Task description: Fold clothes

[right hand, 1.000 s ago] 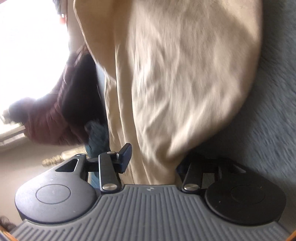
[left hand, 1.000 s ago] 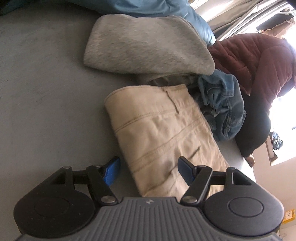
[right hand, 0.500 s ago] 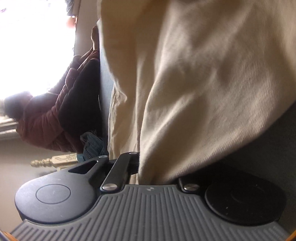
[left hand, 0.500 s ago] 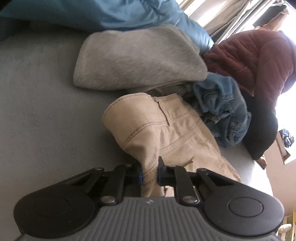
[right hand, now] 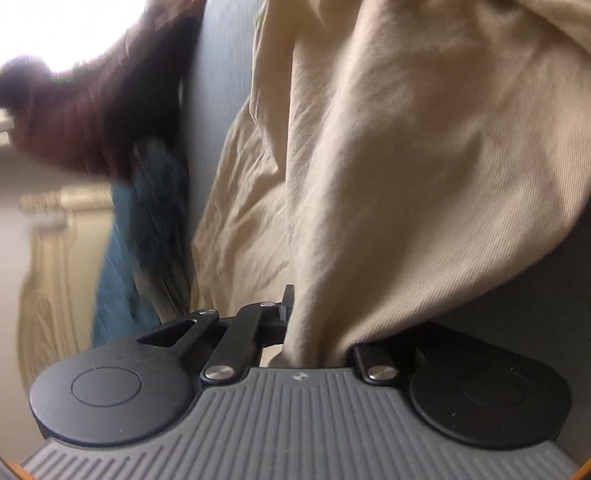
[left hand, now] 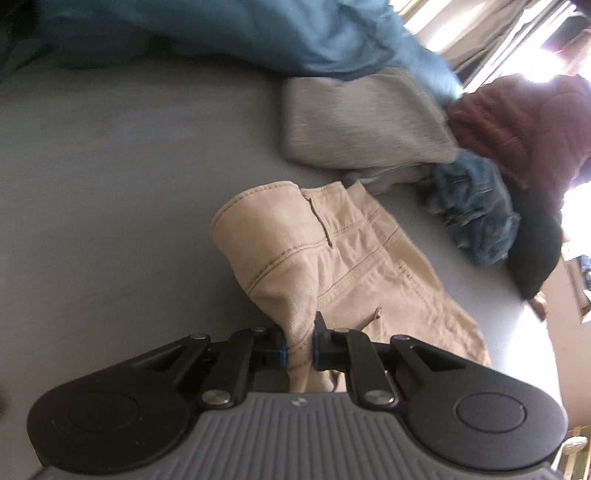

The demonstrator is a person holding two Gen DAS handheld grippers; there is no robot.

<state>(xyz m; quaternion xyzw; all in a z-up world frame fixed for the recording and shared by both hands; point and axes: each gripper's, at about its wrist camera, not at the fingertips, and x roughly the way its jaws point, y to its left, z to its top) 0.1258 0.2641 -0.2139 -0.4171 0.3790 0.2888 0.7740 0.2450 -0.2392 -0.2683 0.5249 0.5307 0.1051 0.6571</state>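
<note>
Beige trousers (left hand: 332, 266) lie on a grey surface (left hand: 110, 184), waistband end nearest me and bunched upward. My left gripper (left hand: 299, 347) is shut on a fold of that waistband edge, both blue pads pressed into the cloth. In the right wrist view the same beige trousers (right hand: 406, 166) fill most of the picture and hang over the tool. My right gripper (right hand: 314, 325) is shut on the cloth; its left finger shows and the right one is hidden under fabric.
Behind the trousers lie a folded grey garment (left hand: 362, 122), crumpled blue jeans (left hand: 476, 206), a maroon quilted jacket (left hand: 517, 125), a black garment (left hand: 535, 247) and blue bedding (left hand: 221, 33). The grey surface's edge runs at the right, with bright windows beyond.
Both grippers went from open to shut on the beige trousers. The waistband has lifted off the surface and slid away from the grey garment; the right view has risen and rolled.
</note>
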